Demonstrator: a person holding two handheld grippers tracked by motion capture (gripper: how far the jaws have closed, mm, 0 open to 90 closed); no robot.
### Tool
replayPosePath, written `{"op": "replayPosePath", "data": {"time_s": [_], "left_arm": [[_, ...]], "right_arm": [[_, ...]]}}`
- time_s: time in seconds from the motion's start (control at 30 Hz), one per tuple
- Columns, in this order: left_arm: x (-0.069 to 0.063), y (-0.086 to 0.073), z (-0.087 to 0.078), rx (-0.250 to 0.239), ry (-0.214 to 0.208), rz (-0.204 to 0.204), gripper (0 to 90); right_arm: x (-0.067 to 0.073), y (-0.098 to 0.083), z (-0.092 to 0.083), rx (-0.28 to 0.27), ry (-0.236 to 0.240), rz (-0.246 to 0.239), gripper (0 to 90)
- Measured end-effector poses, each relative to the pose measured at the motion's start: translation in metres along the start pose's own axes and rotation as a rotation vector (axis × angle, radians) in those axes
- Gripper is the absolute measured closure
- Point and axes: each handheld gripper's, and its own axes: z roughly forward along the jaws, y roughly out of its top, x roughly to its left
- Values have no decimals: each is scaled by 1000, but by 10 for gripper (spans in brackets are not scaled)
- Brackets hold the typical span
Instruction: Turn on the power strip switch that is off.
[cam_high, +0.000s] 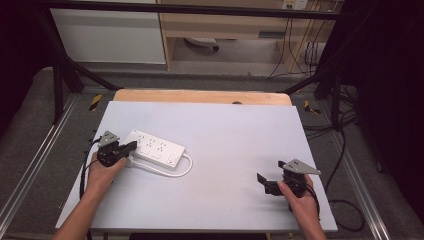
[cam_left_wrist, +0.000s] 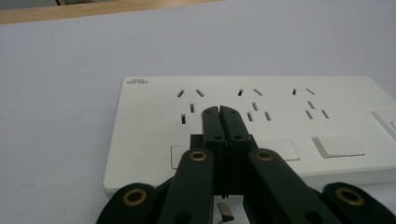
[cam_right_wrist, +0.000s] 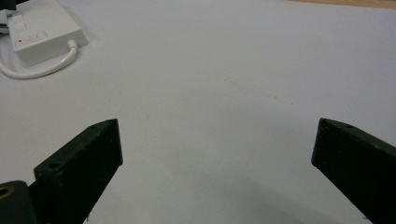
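Note:
A white power strip (cam_high: 155, 148) (cam_left_wrist: 280, 121) lies flat at the left of the table, with its white cord (cam_high: 181, 169) looping round its right end. My left gripper (cam_high: 131, 146) (cam_left_wrist: 219, 111) is shut, jaws pressed together with nothing between them. Their tips hang just over the strip's left sockets, near the row of flat switches (cam_left_wrist: 337, 146). My right gripper (cam_high: 270, 171) (cam_right_wrist: 217, 135) stands open over bare table at the right, far from the strip. The strip's switch end (cam_right_wrist: 39, 30) and cord (cam_right_wrist: 46, 69) show at the top left of the right gripper view.
The pale grey table top (cam_high: 235, 135) has a wooden edge (cam_high: 200, 96) at the back. Black frame bars (cam_high: 65, 65) and cables (cam_high: 345, 150) run along the floor on both sides of the table.

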Motion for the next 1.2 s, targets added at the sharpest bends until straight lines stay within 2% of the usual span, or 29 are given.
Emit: {"op": "replayPosePath", "data": {"time_s": [0.73, 1.03, 1.13, 1.2], "left_arm": [[0, -2, 1, 7, -7, 0, 900], [-1, -3, 2, 18, -14, 21, 900], [-1, -3, 2, 19, -15, 7, 900], [-2, -3, 2, 22, -9, 14, 900]], "right_arm": [[0, 0, -1, -1, 0, 4, 23], [0, 0, -1, -1, 1, -2, 23], [0, 0, -1, -2, -1, -6, 23], [0, 0, 0, -1, -1, -5, 23]]}}
